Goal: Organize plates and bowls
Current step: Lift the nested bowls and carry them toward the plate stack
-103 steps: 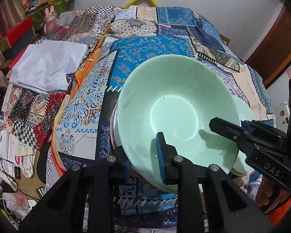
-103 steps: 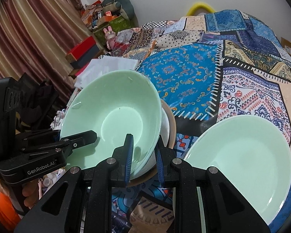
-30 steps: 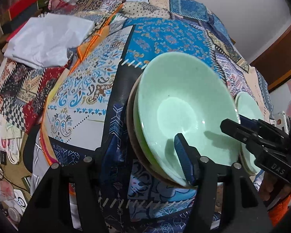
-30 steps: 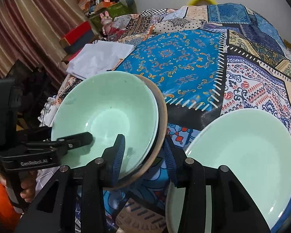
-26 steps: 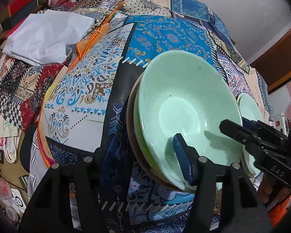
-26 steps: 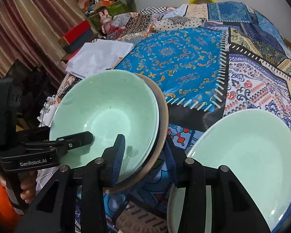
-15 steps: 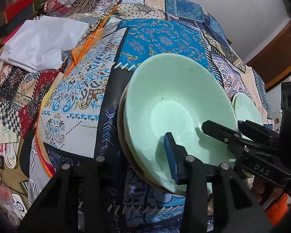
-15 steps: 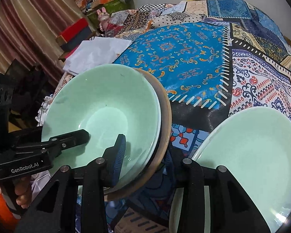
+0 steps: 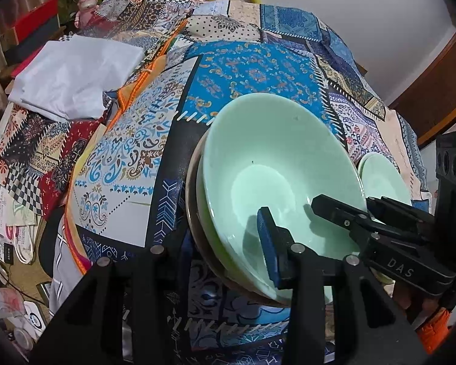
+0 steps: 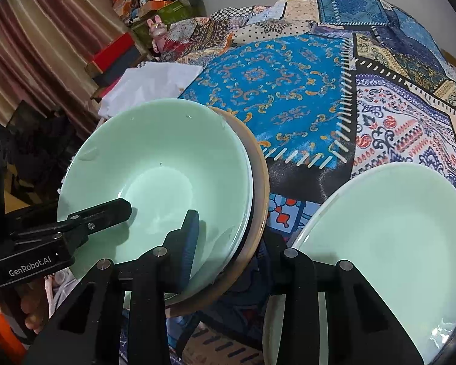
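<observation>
A pale green bowl (image 9: 276,164) sits on top of a stack with a brown-rimmed plate (image 10: 260,182) under it; the bowl also shows in the right wrist view (image 10: 167,164). My left gripper (image 9: 225,246) is open, straddling the near rim of the stack, one finger inside the bowl and one outside. My right gripper (image 10: 231,243) is open, straddling the stack's right rim, its left pad inside the bowl. A pale green plate (image 10: 389,237) lies to the right, small in the left wrist view (image 9: 383,179).
A patchwork cloth (image 10: 288,82) covers the surface. A folded white cloth (image 9: 73,76) lies at the far left. Clutter, red boxes (image 10: 112,51) and a striped curtain stand beyond the left edge. Papers and cables lie on the floor at lower left.
The green bowl was lowered from a tilt onto the stack. Both grippers opened wider and now straddle the stack's rim loosely. The cameras shifted slightly.
</observation>
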